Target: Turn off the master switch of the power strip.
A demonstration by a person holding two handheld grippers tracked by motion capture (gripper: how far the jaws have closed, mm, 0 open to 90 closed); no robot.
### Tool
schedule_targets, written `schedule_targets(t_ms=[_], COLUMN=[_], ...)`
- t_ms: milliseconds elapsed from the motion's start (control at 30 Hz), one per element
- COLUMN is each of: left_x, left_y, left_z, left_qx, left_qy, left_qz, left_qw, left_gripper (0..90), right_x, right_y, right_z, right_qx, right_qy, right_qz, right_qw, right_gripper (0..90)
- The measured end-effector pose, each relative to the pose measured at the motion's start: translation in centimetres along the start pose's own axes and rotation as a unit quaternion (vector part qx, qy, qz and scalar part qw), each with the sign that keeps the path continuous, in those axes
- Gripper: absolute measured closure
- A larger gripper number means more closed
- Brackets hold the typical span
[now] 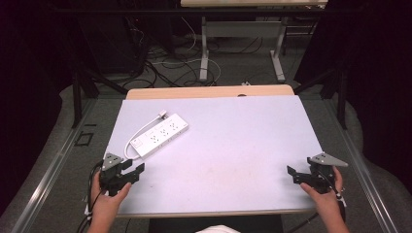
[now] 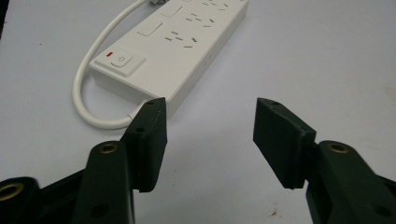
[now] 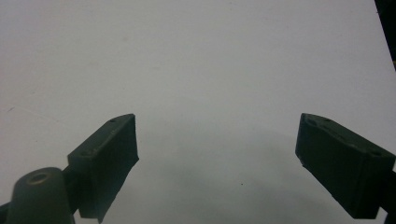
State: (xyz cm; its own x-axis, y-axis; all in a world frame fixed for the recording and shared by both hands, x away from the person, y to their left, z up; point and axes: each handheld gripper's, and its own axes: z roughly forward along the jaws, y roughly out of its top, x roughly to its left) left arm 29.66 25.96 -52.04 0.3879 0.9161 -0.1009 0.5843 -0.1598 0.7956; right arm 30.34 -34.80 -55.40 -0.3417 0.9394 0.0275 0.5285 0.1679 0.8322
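A white power strip (image 1: 160, 135) lies at an angle on the left half of the white table (image 1: 228, 155), its white cable (image 1: 137, 132) looping round its near end. In the left gripper view the strip (image 2: 182, 51) shows a switch with a red mark (image 2: 120, 61) and several sockets. My left gripper (image 1: 137, 171) sits at the near left, just short of the strip's near end, open with nothing between its jaws (image 2: 210, 126). My right gripper (image 1: 291, 173) rests at the near right, far from the strip, open wide over bare table (image 3: 217, 140).
A wooden strip (image 1: 209, 91) edges the table's far side. Beyond it on the floor stand desk legs (image 1: 204, 53) and tangled cables (image 1: 165, 63). A person's hands (image 1: 109, 201) hold both grippers at the near edge.
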Motion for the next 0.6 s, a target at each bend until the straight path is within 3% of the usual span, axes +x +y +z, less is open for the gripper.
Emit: schedule_targets(t_ms=[367,533,600], left_x=[0.23,0.36,0.42], left_y=[0.00,-0.01,-0.05], left_z=[-0.33,-0.39,-0.38], left_qx=[0.012,0.020,0.021], left_qy=[-0.014,-0.010,-0.011], left_qz=[-0.022,-0.021,-0.022], left_qw=[0.9996,0.9995,0.9995], left_gripper=[62.0,71.4,73.5], right_x=[0.03,0.05,0.05], right_y=[-0.02,-0.02,0.06], right_z=[0.04,0.08,-0.16], right_qx=[0.002,0.001,0.015], right_qy=[0.001,0.002,0.002], right_qz=[-0.003,-0.006,-0.009], right_qw=[1.0000,1.0000,0.9998], right_gripper=[12.4,12.4,12.4])
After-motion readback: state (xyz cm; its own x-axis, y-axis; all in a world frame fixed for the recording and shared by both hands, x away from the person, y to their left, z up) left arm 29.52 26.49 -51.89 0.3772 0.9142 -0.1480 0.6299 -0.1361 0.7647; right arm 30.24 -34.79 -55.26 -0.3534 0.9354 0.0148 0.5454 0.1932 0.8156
